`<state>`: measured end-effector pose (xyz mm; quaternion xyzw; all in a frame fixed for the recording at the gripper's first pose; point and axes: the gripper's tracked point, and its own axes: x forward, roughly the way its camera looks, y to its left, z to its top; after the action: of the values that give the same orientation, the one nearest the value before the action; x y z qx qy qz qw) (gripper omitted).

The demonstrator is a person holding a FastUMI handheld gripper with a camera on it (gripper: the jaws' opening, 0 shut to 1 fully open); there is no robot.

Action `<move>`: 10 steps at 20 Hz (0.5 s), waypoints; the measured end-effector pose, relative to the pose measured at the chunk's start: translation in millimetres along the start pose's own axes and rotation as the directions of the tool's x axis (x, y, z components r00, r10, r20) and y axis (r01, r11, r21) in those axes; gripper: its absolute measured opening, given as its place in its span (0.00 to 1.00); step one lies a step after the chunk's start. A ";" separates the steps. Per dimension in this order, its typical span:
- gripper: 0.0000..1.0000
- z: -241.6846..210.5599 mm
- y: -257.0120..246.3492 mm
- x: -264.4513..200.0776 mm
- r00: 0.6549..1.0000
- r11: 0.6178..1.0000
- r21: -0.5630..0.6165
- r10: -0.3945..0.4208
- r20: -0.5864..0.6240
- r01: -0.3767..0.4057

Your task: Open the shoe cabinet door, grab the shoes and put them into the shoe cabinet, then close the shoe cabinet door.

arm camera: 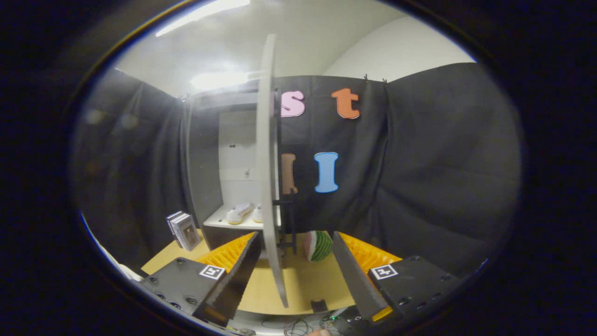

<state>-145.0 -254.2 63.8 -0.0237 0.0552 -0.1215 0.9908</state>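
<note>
Cabinet door (268,154) is swung open and seen edge-on, a thin pale slab running top to bottom straight ahead of the gripper (295,261). Its lower edge sits in the gap between the two fingers, not touched by either: fingers spread wide, pinching nothing.

Shoe cabinet (205,154) is left of the door, dark side panel facing us, pale interior visible behind it. A pair of white shoes (239,213) sits on the cabinet's lower shelf (219,221), just left of the door edge; the second shoe is partly hidden by the door. Upper part of the cabinet interior is bare pale panel with a couple of small dark dots, too small to tell what they are.

A dark bracket or hinge fitting (287,219) is on the right face of the door, low down, against the black cloth wall (419,163).

On the tan surface (303,284): a round green-and-white striped item with a pink side (319,246), just right of the door's lower end; a small stack of boxes or books (184,229) standing left of the cabinet base. Some cables (298,326) lie below the door, at the near edge of the surface.
</note>
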 end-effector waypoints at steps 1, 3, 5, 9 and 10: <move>0.97 4.0 -17.6 11.6 1.000 1.000 0.005 -0.013 0.011 0.013; 0.97 13.2 -52.0 41.8 0.998 0.999 0.010 -0.032 0.050 0.032; 0.97 15.4 -65.8 79.8 0.997 1.000 0.017 -0.015 0.081 0.014; 0.96 -2.3 -64.1 158.9 0.998 1.000 -0.018 0.018 0.061 -0.017; 0.96 -2.1 -57.7 174.9 0.998 0.999 -0.019 0.030 0.062 -0.029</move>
<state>9.7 -352.8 47.1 -0.0355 0.0258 -0.1055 0.9935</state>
